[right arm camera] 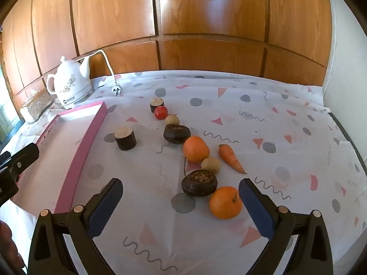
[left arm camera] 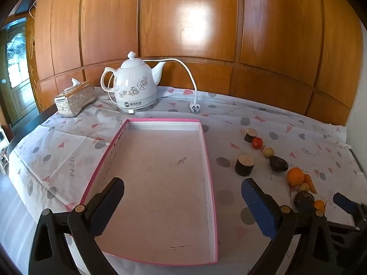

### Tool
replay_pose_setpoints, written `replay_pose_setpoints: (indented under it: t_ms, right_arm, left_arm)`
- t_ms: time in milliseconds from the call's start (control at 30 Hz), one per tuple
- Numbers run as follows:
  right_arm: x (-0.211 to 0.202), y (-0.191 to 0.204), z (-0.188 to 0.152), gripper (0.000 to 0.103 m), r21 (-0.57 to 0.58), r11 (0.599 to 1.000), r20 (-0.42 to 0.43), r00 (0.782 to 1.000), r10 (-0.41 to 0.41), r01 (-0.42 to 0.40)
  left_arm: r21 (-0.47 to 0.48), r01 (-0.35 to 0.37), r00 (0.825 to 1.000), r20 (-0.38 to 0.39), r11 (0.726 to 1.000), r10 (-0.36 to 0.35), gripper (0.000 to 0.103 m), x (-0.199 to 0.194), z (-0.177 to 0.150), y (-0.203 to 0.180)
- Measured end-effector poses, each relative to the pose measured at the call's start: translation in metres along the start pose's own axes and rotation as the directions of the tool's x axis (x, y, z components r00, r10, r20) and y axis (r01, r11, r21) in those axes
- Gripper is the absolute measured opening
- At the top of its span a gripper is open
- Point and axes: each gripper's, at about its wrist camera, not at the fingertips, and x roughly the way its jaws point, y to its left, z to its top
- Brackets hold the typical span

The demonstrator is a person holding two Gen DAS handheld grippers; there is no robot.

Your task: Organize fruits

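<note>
Nearest orange (right arm camera: 226, 202) seen just inside blue pad of right hand-held gripper (right arm camera: 181, 197), jaws spread wide, nothing gripped. Produce laid in diagonal row on table (right arm camera: 286, 160): dark fruit (right arm camera: 199, 182), second orange (right arm camera: 196, 149), carrot (right arm camera: 230, 158), tomato (right arm camera: 160, 112). Pink tray (left arm camera: 160, 183) found left of row, under left hand-held gripper (left arm camera: 183, 197), jaws likewise wide, nothing held. Kettle (left arm camera: 135, 84) placed behind tray.

A: What can't be made out?
B: In the right wrist view the tissue box (right arm camera: 36, 107) is blurred; the pink tray (right arm camera: 91, 128) runs off the left edge.
A: And the left wrist view?
B: The nearest orange (left arm camera: 320, 205) sits half behind a dark fruit (left arm camera: 304, 200); the kettle's label (left arm camera: 133, 103) is too small to read.
</note>
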Motion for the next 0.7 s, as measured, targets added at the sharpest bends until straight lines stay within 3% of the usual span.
replay_pose_setpoints:
  t_ms: [700]
  right_arm:
    - [-0.006, 0.010, -0.003, 0.102, -0.058, 0.998, 0.008, 1.000, -0.002, 0.003]
  left_arm:
    - [-0.016, 0.031, 0.999, -0.022, 0.999, -0.032, 0.103, 0.001, -0.001, -0.001]
